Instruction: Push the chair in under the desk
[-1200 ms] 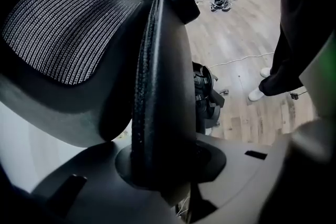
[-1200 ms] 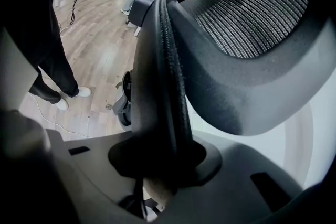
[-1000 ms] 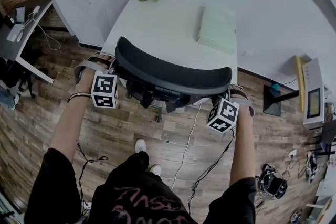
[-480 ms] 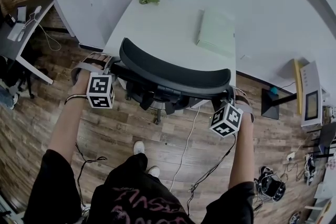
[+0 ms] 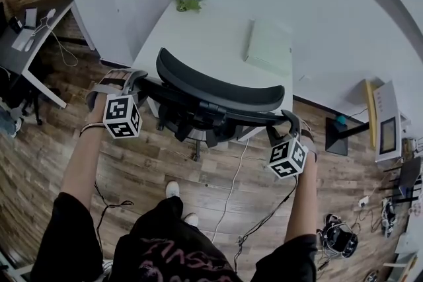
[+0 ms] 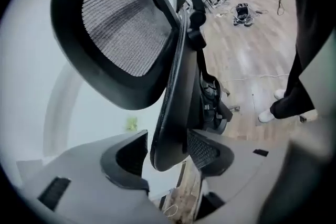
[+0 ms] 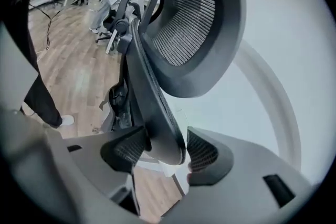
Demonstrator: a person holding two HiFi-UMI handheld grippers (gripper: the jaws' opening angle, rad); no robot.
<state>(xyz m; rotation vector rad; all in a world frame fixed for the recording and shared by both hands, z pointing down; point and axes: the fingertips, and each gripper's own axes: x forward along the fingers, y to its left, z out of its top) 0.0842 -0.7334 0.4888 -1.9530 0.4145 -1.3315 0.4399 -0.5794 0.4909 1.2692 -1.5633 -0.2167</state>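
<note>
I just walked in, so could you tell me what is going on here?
A person stands behind a chair at a white desk, one claw at each side of its back. The left claw and right claw are both opening, the back's edge between their jaws. The chair's back sits right at the desk's edge.

shirt [image 5: 178,254]: black, pink print | shoes [image 5: 173,189]: white | marker cubes [image 5: 121,117]: black-white squares | jaws: grey

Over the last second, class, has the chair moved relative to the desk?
Yes. The chair has slid forward, further in under the white desk; its backrest now lies closer to the green pad on the desktop.
</note>
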